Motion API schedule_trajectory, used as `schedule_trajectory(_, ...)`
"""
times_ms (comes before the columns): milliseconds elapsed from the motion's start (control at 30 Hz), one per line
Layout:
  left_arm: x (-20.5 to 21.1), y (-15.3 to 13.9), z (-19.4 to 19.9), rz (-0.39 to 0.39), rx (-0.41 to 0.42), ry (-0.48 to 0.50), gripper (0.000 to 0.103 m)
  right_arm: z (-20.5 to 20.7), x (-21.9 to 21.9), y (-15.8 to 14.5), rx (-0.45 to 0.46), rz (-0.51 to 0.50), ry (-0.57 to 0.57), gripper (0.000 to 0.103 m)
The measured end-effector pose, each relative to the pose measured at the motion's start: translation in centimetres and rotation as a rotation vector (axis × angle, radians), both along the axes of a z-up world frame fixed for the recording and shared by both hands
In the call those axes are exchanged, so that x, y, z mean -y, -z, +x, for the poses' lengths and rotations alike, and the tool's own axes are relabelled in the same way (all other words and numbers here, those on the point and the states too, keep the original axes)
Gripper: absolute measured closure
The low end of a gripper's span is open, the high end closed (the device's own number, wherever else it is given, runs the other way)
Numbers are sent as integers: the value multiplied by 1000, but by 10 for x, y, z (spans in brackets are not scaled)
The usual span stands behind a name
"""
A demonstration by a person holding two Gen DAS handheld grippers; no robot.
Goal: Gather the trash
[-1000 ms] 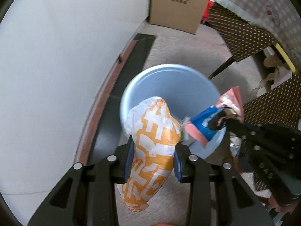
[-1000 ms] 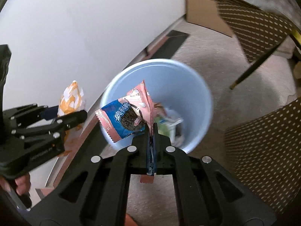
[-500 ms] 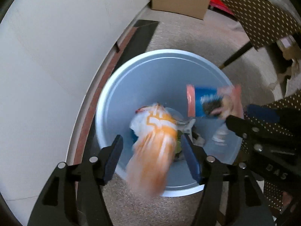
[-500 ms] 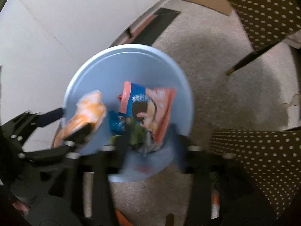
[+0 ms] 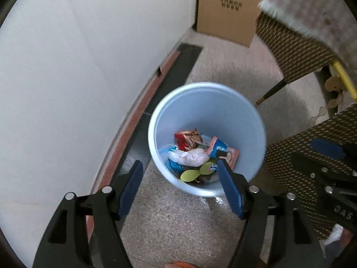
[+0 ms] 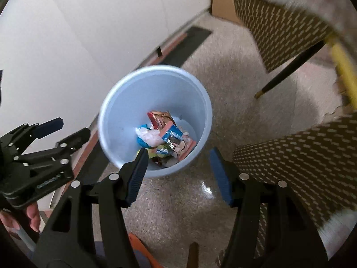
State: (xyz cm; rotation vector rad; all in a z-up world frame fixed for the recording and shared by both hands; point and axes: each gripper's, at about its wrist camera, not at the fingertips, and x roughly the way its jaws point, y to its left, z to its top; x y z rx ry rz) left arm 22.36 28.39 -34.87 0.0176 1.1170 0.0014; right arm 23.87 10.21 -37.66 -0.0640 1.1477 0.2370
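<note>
A light blue bin (image 5: 200,109) (image 6: 125,120) stands on the speckled floor by the white wall. At its bottom lie a red wrapper (image 5: 186,137), a crumpled white bag (image 5: 191,157) (image 6: 151,136) and a blue and pink snack wrapper (image 5: 221,149) (image 6: 176,138). My left gripper (image 5: 180,187) (image 6: 71,128) hangs over the bin's near rim, its jaws opening with nothing between them. Beside it my right gripper (image 6: 178,158) (image 5: 330,163) is open and empty above the bin's near edge.
A cardboard box (image 5: 227,9) stands against the wall at the back. Brown dotted chairs (image 5: 294,49) (image 6: 301,156) crowd the right side, one black leg (image 5: 271,92) close to the bin. A dark floor strip (image 5: 178,67) runs along the wall. A hand (image 6: 31,214) holds the left gripper.
Both grippers opened. The orange and white bag left the left one, the blue and pink wrapper left the right one, and both dropped into the bin. The grippers drew back up from it.
</note>
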Motion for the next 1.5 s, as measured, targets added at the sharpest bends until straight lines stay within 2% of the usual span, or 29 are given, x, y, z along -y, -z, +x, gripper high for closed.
schedule_trajectory(67,7,-25,-17,8,30,-14,31,-22,4,-38,68,14,-10,39)
schedule_trajectory(133,17,-55,-37,13,52,-29,31,-40,10,-70,130,17,-17,38)
schedule_trajectory(300,57,-139,-92,23,214,-12,27,-99,45,-157,310,64,-3,34)
schedule_trajectory(367,75,-172,-119,48,295,-18,27,-120,58,-182,357,70,4,32)
schedule_trajectory(467,96,-206,-150,62,375,-25,25,-151,81,-215,407,102,40,29)
schedule_trajectory(567,113,-232,-173,79,424,-30,25,-184,102,-249,496,102,60,29)
schedule_trajectory(833,166,-304,-228,57,581,-18,22,-247,151,-316,664,105,140,24)
schedule_trajectory(933,180,-324,-241,35,626,-27,19,-264,169,-338,727,108,160,23)
schedule_trajectory(1067,200,-346,-260,32,692,20,17,-292,183,-364,804,84,170,21)
schedule_trajectory(1333,229,-378,-293,-5,777,70,16,-334,207,-387,891,91,210,19)
schedule_trajectory(1500,237,-387,-310,-21,830,76,14,-352,219,-397,939,100,236,18)
